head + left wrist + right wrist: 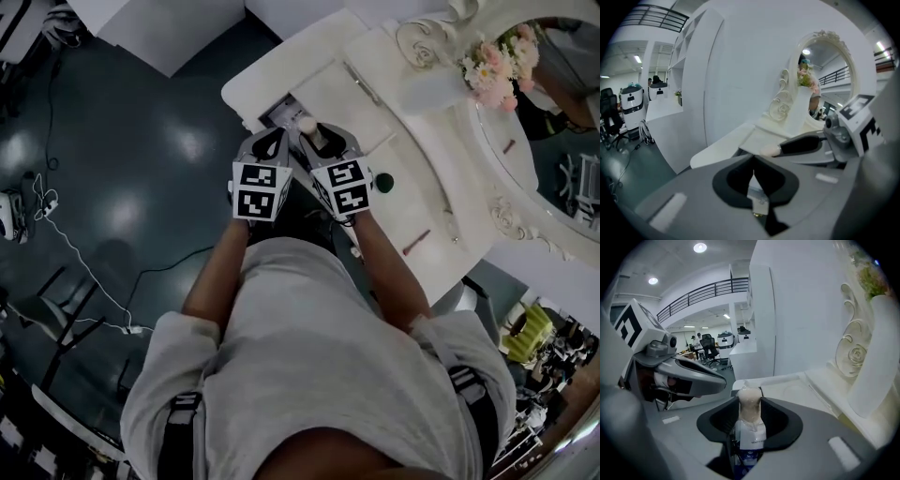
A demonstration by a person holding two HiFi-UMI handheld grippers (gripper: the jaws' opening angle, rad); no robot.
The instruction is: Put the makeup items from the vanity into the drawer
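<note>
Jaws of the right gripper (pixel 322 139) clamped a beige-capped makeup bottle (pixel 750 420), cap forward, just above the open drawer (pixel 279 114) of the vanity (pixel 422 202), apparently ready to lower it inside; the left gripper (pixel 753 174) was pinched shut and empty, held close alongside, likely just keeping clear

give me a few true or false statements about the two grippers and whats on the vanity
1. The right gripper is closed on a beige-capped tube with a white label. True.
2. The left gripper has its jaws wide apart. False: they are together, with nothing held.
3. Pink flowers stand beside the oval mirror in an ornate white frame. True.
4. The small dark green round item lies on the floor. False: it sits on the white vanity top.
5. The two grippers are far apart, at opposite ends of the vanity. False: they are side by side.
</note>
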